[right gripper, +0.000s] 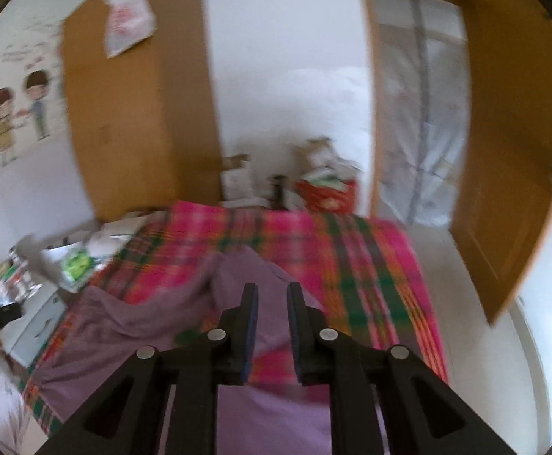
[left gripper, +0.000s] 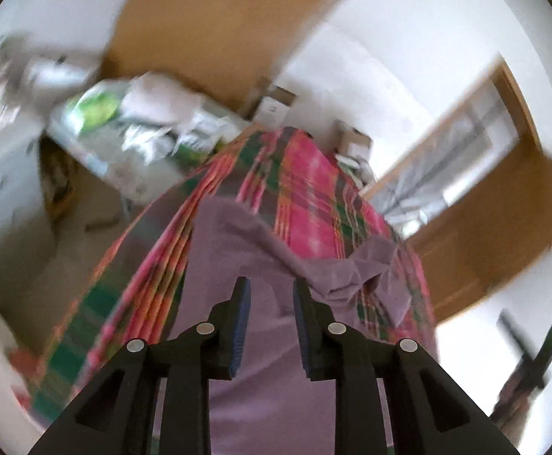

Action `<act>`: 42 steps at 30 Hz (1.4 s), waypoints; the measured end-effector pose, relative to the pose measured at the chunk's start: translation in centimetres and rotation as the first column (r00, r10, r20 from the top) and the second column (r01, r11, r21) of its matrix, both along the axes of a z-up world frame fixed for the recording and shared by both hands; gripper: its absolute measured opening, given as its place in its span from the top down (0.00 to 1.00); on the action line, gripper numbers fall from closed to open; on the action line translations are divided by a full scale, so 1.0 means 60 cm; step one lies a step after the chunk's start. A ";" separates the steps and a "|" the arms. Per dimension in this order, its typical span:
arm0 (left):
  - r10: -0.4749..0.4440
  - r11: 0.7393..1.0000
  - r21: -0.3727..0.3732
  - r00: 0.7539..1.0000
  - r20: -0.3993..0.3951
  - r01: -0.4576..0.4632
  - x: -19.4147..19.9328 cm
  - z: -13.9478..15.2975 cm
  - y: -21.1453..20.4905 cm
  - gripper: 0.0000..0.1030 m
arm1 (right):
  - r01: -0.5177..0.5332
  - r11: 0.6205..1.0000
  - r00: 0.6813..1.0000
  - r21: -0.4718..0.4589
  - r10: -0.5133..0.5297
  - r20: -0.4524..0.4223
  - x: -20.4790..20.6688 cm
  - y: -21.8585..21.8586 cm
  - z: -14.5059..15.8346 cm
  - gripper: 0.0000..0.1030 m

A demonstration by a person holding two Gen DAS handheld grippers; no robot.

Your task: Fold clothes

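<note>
Purple garment [left gripper: 230,250] lay rumpled on plaid-covered bed [left gripper: 306,189]. Left tongs [left gripper: 270,292] and right tongs [right gripper: 272,295]: both parted, gripping nothing.

White walls [right gripper: 287,38], pale floor [right gripper: 461,265], daylight, both views motion-blurred. Bed with pink-green plaid cover [right gripper: 351,250] mid-room. Tall wooden wardrobe [right gripper: 139,113] against the far wall, white plastic bag [right gripper: 128,19] hanging on it. Cartoon couple sticker [right gripper: 18,113] on the wall beside it. Open wooden door [right gripper: 515,144], plastic sheeting [right gripper: 416,113] across the doorway. Red box [right gripper: 329,193] and cartons beyond the bed. Cluttered white cabinet [right gripper: 40,322] beside the bed.
</note>
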State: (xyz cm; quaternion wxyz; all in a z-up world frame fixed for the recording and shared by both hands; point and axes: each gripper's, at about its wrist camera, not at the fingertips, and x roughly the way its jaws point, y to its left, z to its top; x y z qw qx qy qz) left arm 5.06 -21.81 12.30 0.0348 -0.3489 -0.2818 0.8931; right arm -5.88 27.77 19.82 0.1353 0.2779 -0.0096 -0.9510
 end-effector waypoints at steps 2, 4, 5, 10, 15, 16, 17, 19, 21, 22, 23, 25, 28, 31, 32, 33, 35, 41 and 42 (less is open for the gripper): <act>-0.041 0.998 -0.039 0.999 0.005 0.042 -0.035 0.002 0.003 0.77 | -0.080 0.997 0.997 -0.014 0.080 0.015 -0.039 -0.035 0.011 0.75; -0.083 0.994 -0.077 0.997 0.011 0.083 -0.071 0.003 0.006 0.77 | -0.149 0.989 0.987 -0.023 0.150 0.060 -0.084 -0.069 0.008 0.68; -0.103 0.990 -0.096 0.995 0.015 0.104 -0.088 0.004 0.008 0.77 | -0.183 0.983 0.979 -0.028 0.185 0.082 -0.106 -0.086 0.007 0.68; -0.198 0.974 -0.091 0.976 0.095 0.206 -0.183 -0.032 0.005 0.77 | -0.312 0.949 0.930 0.036 0.298 0.217 -0.194 -0.167 -0.070 0.67; -0.270 0.950 -0.112 0.948 0.167 0.291 -0.262 -0.071 0.013 0.76 | -0.487 0.868 0.837 0.095 0.433 0.334 -0.252 -0.262 -0.143 0.66; -0.278 0.947 -0.120 0.946 0.167 0.299 -0.273 -0.075 0.013 0.76 | -0.525 0.846 0.812 0.092 0.465 0.353 -0.262 -0.281 -0.155 0.66; -0.283 0.944 -0.128 0.944 0.169 0.306 -0.285 -0.079 0.013 0.76 | -0.555 0.825 0.793 0.103 0.488 0.366 -0.268 -0.295 -0.164 0.66; -0.277 0.941 -0.146 0.942 0.189 0.306 -0.308 -0.092 0.011 0.76 | -0.609 0.783 0.757 0.131 0.523 0.393 -0.277 -0.320 -0.180 0.66; -0.292 0.935 -0.143 0.933 0.211 0.325 -0.328 -0.106 0.011 0.76 | -0.648 0.746 0.726 0.153 0.544 0.422 -0.284 -0.341 -0.197 0.65; -0.300 0.931 -0.145 0.928 0.221 0.335 -0.338 -0.113 0.011 0.76 | -0.664 0.731 0.711 0.159 0.550 0.439 -0.287 -0.348 -0.205 0.64; -0.308 0.924 -0.156 0.923 0.232 0.348 -0.343 -0.119 0.011 0.76 | -0.680 0.714 0.695 0.166 0.556 0.456 -0.290 -0.355 -0.214 0.64; -0.325 0.910 -0.177 0.911 0.253 0.374 -0.354 -0.129 0.012 0.76 | -0.712 0.679 0.662 0.177 0.567 0.490 -0.296 -0.368 -0.231 0.64; -0.357 0.889 -0.196 0.895 0.269 0.414 -0.365 -0.141 0.012 0.76 | -0.734 0.653 0.639 0.187 0.571 0.516 -0.302 -0.373 -0.244 0.64; -0.383 0.877 -0.185 0.877 0.289 0.444 -0.372 -0.154 0.008 0.76 | -0.747 0.636 0.621 0.193 0.564 0.544 -0.309 -0.377 -0.259 0.64; -0.391 0.872 -0.182 0.871 0.296 0.454 -0.373 -0.158 0.007 0.76 | -0.752 0.629 0.615 0.198 0.559 0.557 -0.309 -0.378 -0.265 0.64; -0.401 0.864 -0.188 0.864 0.304 0.467 -0.371 -0.161 0.010 0.76 | -0.759 0.620 0.605 0.200 0.557 0.569 -0.309 -0.378 -0.269 0.64; -0.421 0.845 -0.202 0.849 0.320 0.495 -0.367 -0.166 0.015 0.76 | -0.769 0.602 0.597 0.216 0.555 0.579 -0.306 -0.379 -0.275 0.64; -0.504 0.766 -0.257 0.799 0.329 0.589 -0.338 -0.166 0.039 0.76 | -0.776 0.598 0.579 0.201 0.550 0.601 -0.305 -0.371 -0.288 0.66; -0.517 0.750 -0.270 0.790 0.330 0.604 -0.333 -0.166 0.043 0.76 | -0.776 0.597 0.581 0.203 0.551 0.599 -0.304 -0.369 -0.289 0.71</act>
